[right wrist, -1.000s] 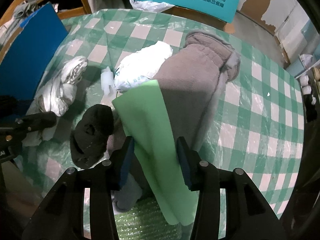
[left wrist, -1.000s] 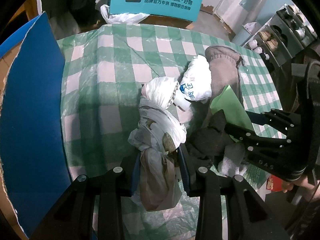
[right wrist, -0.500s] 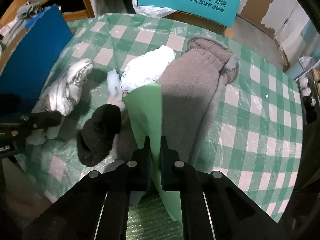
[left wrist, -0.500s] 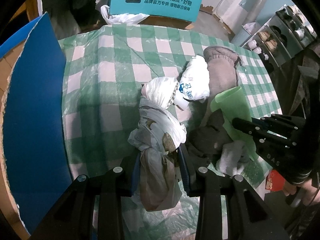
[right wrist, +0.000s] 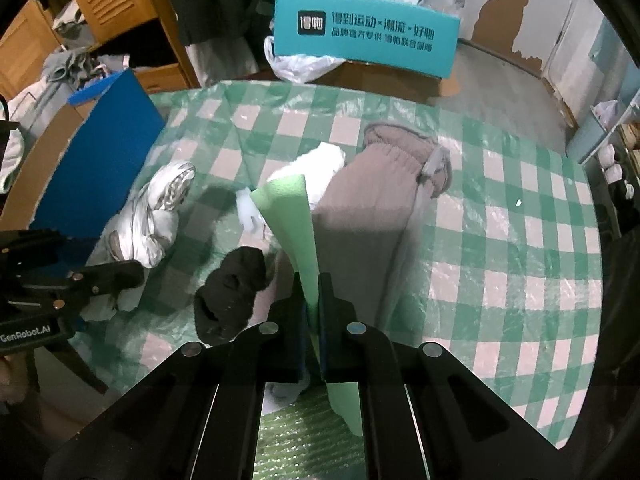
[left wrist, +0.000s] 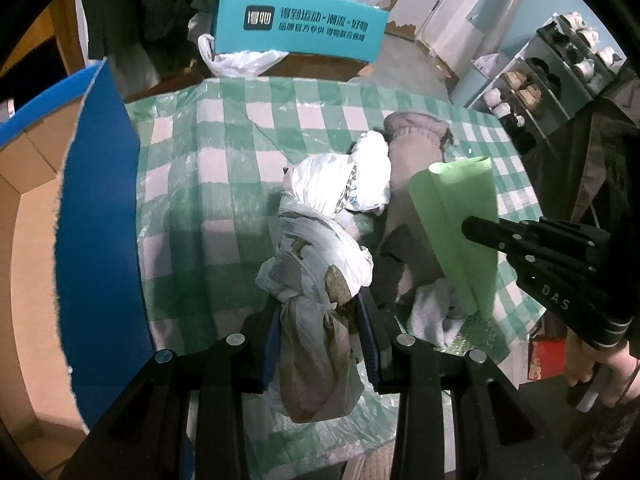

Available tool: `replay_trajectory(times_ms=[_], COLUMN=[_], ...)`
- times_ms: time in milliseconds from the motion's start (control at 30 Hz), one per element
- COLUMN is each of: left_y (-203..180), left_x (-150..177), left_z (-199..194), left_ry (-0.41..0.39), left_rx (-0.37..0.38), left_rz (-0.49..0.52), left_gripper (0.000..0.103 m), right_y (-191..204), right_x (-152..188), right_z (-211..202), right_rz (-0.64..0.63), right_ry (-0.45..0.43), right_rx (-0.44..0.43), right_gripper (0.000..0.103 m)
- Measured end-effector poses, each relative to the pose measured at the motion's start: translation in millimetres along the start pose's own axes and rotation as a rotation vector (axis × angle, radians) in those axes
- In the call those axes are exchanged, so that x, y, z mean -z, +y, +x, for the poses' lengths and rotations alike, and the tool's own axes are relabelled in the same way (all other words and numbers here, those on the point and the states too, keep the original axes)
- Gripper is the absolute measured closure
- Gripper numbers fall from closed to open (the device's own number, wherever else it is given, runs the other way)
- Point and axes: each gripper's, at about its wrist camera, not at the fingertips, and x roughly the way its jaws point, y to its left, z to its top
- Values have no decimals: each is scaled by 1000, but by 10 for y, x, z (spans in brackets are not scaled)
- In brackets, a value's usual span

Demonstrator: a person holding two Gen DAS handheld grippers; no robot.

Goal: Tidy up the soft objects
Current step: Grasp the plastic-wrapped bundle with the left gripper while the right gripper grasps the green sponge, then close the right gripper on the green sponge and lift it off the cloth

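Note:
My left gripper [left wrist: 318, 304] is shut on a knotted white plastic bag bundle [left wrist: 316, 240], which also shows at the left of the right wrist view [right wrist: 148, 220]. My right gripper [right wrist: 313, 284] is shut on a green foam sheet [right wrist: 296, 232] and holds it lifted above the table; the sheet also shows in the left wrist view [left wrist: 456, 216]. A grey-brown fleece garment [right wrist: 380, 208] lies across the checked tablecloth [right wrist: 500, 220]. A black sock [right wrist: 232, 292] and a white bag with blue print [left wrist: 370, 176] lie beside it.
An open cardboard box with a blue flap [left wrist: 96, 208] stands at the table's left. A teal box [right wrist: 364, 32] sits behind the table's far edge. White socks [left wrist: 434, 312] and green bubble wrap [right wrist: 308, 436] lie at the near edge. Shelves [left wrist: 552, 60] stand far right.
My right gripper closed on the green foam sheet and lifted it, so it now stands folded and upright. My left gripper kept its hold on the bag bundle and rose slightly.

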Motion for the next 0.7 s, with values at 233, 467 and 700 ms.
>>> replay_trajectory(times_ms=[233,467,700], left_y=[-8,36,11], left_x=[-3,40,56], left_z=[-216,-244,-215], left_ry=[-50,-44,-35], left_rx=[-9,-15,-6], left_rz=[8,0,2], left_gripper=[68,68,68], right_y=[78,28,-175], right_x=[-53,-40,104], right_z=[-213,-139,89], right_rz=[-18,-9,47], right_ry=[-54,-2,95], right_rx=[13,8,10], right_gripper=[99,94,66])
